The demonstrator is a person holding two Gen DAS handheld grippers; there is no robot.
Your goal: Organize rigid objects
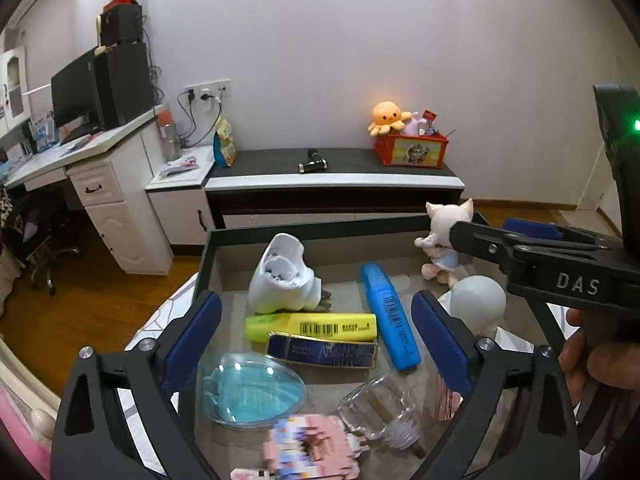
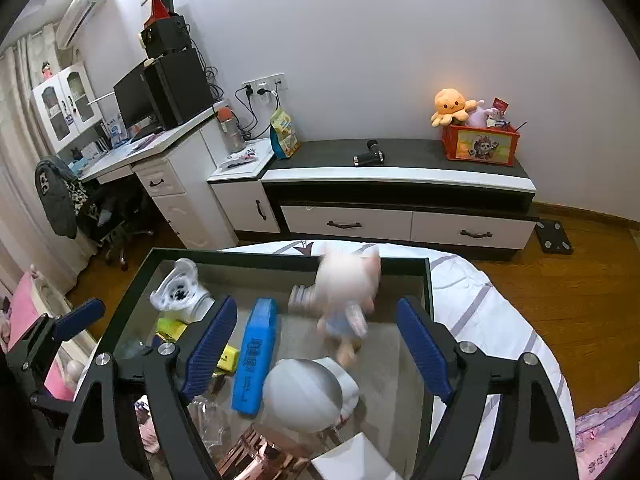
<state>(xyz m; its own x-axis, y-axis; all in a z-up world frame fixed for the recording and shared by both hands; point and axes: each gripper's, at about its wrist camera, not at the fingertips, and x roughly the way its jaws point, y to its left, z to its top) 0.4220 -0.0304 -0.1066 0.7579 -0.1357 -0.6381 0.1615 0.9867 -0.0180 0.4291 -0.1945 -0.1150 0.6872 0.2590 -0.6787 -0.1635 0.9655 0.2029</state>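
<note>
Left wrist view: left gripper [image 1: 316, 336] jaws spread wide, nothing between the pads, hovering over the dark-rimmed tray [image 1: 312, 227]. Inside the tray:
- yellow highlighter [image 1: 312, 326] dead centre, lying flat
- navy-and-gold box [image 1: 322, 351] touching it at 6 o'clock
- blue marker [image 1: 390, 316] at 3 o'clock, angled
- white plug adapter [image 1: 282, 276] at 11 o'clock
- clear blue egg-shaped shell [image 1: 250, 390] at 7 o'clock
- clear glass bulb [image 1: 378, 410] at 5 o'clock
- white globe bulb [image 1: 478, 300] beyond the right pad

Handling judgement:
- Markers are light, stiff, slick plastic; pinch mid-barrel across the short axis.
- The navy-and-gold box looks stiff; grip its long flat sides.
- Glass bulb is fragile and slippery; take it by the screw base.
- The shell probably flexes; squeeze lightly.

Right gripper [image 1: 470, 236] enters at 3 o'clock beside a plush cat doll [image 1: 440, 240].

Right wrist view: right gripper [image 2: 316, 344] also wide, gripping nothing. The doll [image 2: 348, 296] sits between the pads, motion-blurred; contact can't be confirmed. It's soft, not one of the rigid items. The globe bulb [image 2: 304, 394] is at 6 o'clock, the blue marker [image 2: 256, 360] at 8 o'clock, the adapter [image 2: 180, 290] at 10 o'clock. The globe is smooth and round, likely to squirt out; go for its neck.
</note>
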